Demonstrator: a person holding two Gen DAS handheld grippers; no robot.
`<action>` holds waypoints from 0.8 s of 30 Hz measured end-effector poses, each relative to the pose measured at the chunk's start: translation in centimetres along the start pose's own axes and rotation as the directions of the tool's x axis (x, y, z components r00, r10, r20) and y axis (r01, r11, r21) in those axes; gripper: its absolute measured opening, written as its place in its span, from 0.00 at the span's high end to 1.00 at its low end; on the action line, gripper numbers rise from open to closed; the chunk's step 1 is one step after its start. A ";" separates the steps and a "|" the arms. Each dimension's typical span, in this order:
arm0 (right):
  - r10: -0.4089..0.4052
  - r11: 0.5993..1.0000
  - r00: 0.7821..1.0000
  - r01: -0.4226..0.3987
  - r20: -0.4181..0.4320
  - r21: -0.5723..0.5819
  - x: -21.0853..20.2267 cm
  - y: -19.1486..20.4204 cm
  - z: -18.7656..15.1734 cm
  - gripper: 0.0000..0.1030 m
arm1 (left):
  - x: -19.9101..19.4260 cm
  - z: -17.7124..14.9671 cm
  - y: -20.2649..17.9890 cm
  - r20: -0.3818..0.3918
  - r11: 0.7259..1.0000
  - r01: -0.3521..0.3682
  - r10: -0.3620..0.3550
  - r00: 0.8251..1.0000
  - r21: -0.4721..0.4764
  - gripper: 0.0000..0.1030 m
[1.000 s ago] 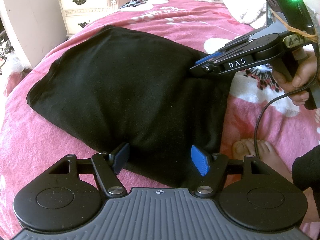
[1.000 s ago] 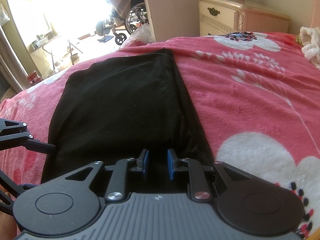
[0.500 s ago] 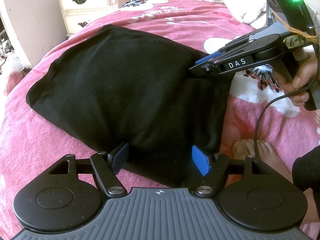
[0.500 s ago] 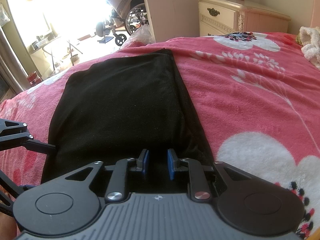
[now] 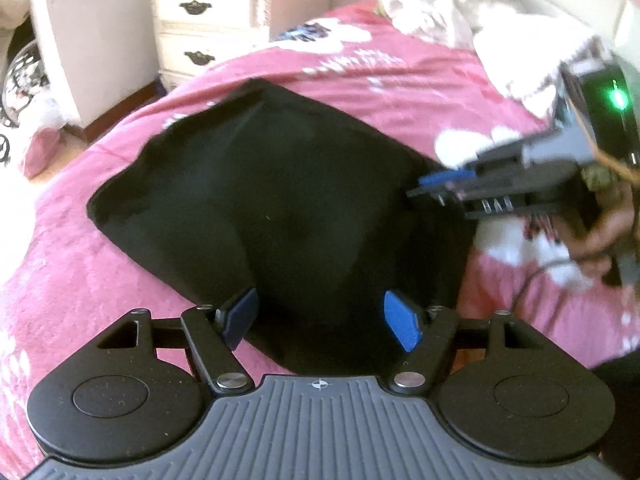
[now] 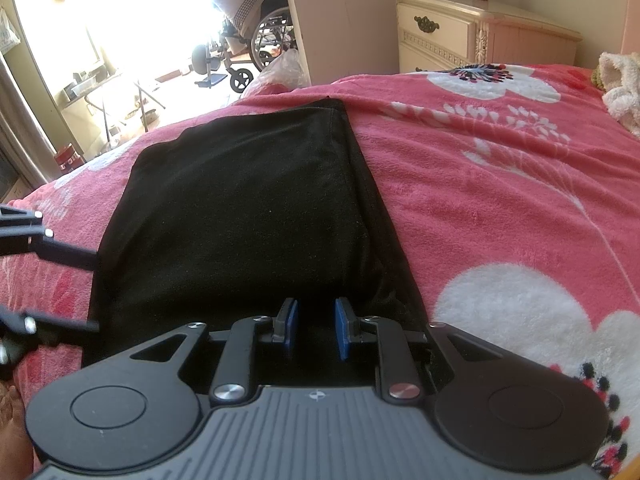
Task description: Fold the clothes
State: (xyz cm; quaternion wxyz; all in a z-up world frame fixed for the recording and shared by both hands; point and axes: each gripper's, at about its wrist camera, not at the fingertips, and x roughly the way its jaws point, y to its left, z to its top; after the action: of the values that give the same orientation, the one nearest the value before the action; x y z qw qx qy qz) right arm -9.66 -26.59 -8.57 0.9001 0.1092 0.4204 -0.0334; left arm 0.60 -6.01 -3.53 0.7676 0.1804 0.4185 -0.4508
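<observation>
two risks, reading left to right.

left gripper (image 5: pixel 320 316): jaws stand wide apart over the near edge of the black garment (image 5: pixel 280 200). cloth lies between the blue pads, but neither pad looks pressed on it, so nothing is held on this side. left wrist view is smeared, so i can't tell whether the near edge is lifted or flat. risk: if it closes from here it may pinch only the top layer of what looks like an already doubled garment, and the lower layer would stay on the blanket (image 5: pixel 80 280) and drag the fold open.

garment itself: lies partly folded on the pink flowered blanket, long side running away toward the dresser (image 6: pixel 460 36), with a second layer showing along its right edge in the right wrist view. far corner sits near the bed's edge; a hard pull could slide it off.

right gripper (image 6: pixel 316 328): jaws narrow, near together, down at the garment's near end. black cloth fills the gap, but i can't tell whether the pads actually bite it. risk: if the grip is shallow, the hem slips out once lifted, and the two sides come up uneven, leaving a skewed fold.

plush blanket likely grips the fabric, so sliding instead of lifting would bunch it.
</observation>
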 end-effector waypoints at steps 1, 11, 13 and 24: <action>0.000 1.000 1.000 0.000 0.001 0.000 0.0 0.0 0.0 0.79 | 0.1 0.1 0.2 0.005 1.000 -0.010 0.010 1.000 -0.011 0.32; -0.003 1.000 1.000 0.003 0.001 -0.005 0.0 0.1 -0.1 0.79 | 1.9 1.6 1.3 0.087 0.998 -0.043 0.047 0.995 -0.044 0.49; -0.004 1.000 1.000 0.004 -0.001 -0.009 0.0 0.1 0.0 0.79 | 2.7 1.8 2.1 0.094 0.997 -0.045 0.052 0.994 -0.068 0.59; -0.010 1.000 1.000 0.010 -0.006 -0.016 0.2 0.2 0.0 0.79 | 2.3 1.3 9.3 0.106 0.932 -0.183 0.226 0.968 -0.314 0.64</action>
State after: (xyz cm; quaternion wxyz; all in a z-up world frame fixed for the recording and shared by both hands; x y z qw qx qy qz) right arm -9.50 -26.44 -8.65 0.8996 0.1001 0.4238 -0.0343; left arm 9.65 -3.20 -5.58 0.8564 0.0716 0.4062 -0.3106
